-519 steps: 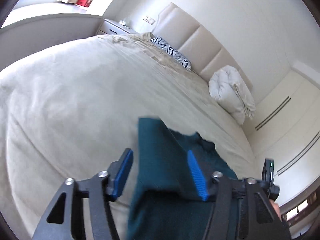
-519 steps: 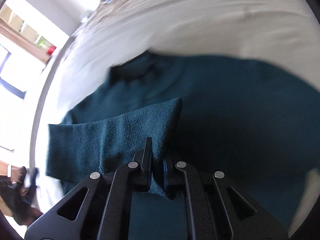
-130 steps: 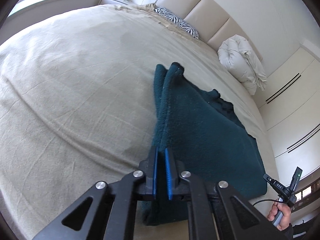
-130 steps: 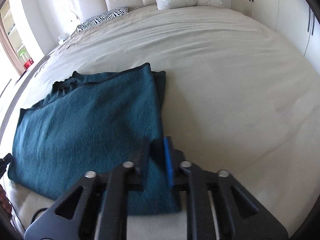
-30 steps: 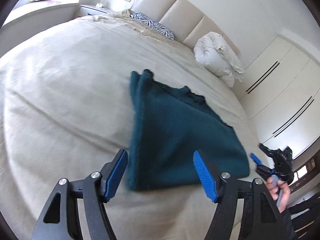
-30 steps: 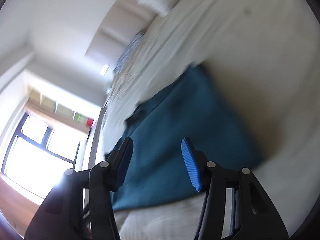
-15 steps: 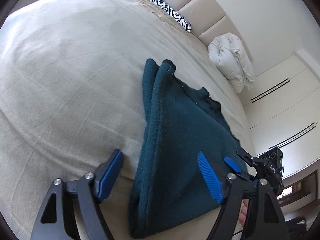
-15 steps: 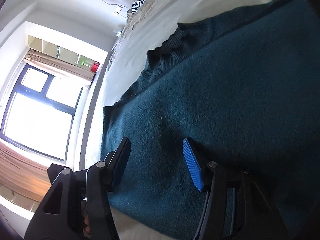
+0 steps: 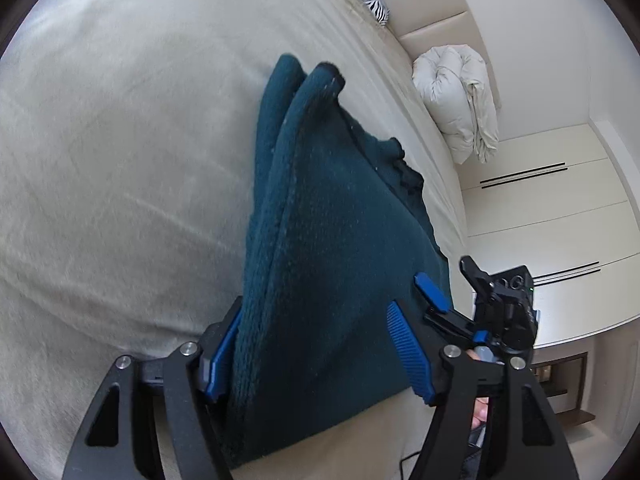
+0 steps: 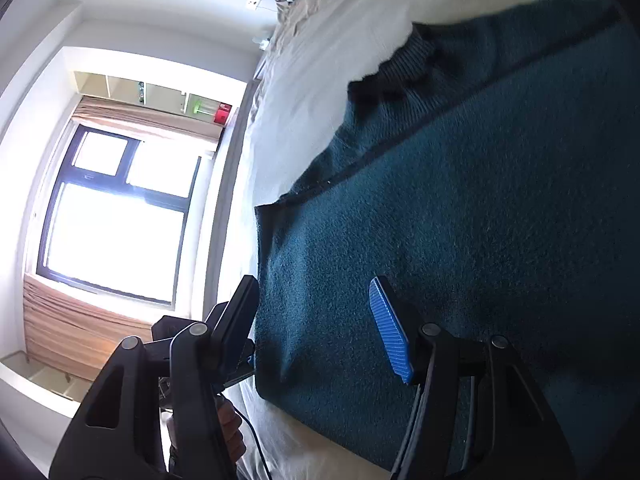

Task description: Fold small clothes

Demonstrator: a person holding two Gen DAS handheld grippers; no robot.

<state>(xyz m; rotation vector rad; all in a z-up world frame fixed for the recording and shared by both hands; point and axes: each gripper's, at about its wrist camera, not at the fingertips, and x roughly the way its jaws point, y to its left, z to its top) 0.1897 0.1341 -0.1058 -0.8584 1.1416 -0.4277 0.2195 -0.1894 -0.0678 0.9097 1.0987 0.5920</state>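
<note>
The right gripper, its fingers spread wide, straddles the near corner of the folded teal sweater on the white bed, beside a bright window.

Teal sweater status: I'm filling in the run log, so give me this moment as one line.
garment: teal sweater folded, flat on bed | left gripper: open, straddling near corner | right gripper: open, straddling near edge | grasp: none yet

Black claw frames, ribbed blue pads, silver screws.
</note>
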